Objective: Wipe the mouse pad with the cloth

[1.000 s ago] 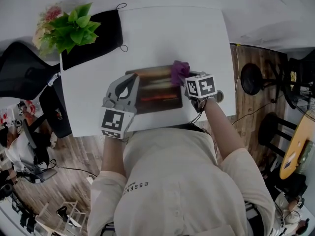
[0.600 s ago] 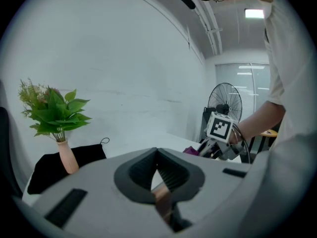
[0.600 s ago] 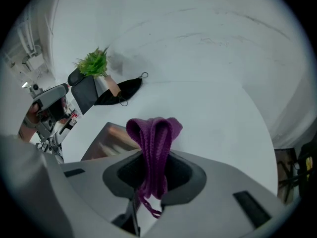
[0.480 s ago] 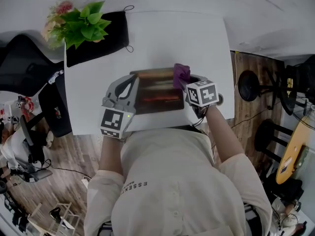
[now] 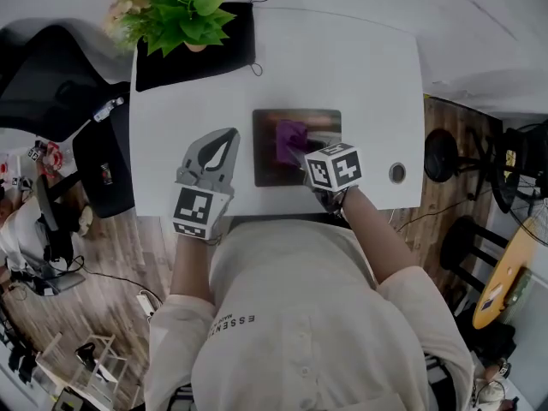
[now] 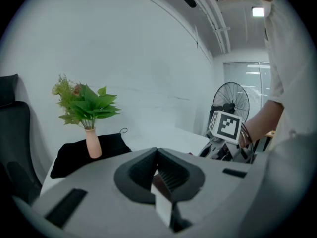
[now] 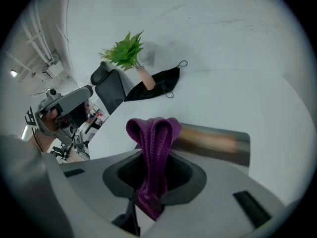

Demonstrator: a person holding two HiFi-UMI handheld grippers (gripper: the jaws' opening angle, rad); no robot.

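The left gripper [image 5: 229, 135] has slid off the mouse pad [image 5: 321, 127], jaws together beside it. A vase [image 6: 92, 144] holds a plant [image 6: 85, 105]. The right gripper [image 5: 298, 151] clamps the cloth [image 5: 288, 135] on the pad's middle.

Loose off-white shirt [image 5: 291, 315] with small dark lettering [image 5: 238, 326] on its left side, sleeves [image 5: 419, 289] stopping about the elbow. The left hand-held gripper [image 5: 224, 137] and right hand-held gripper [image 5: 295, 148] are matte grey plastic with dark ribbed pads [image 6: 171, 175], each carrying a white cube [image 5: 198, 211] of black square markers. Couple of thin dark bands [image 6: 244, 132] on the right wrist.
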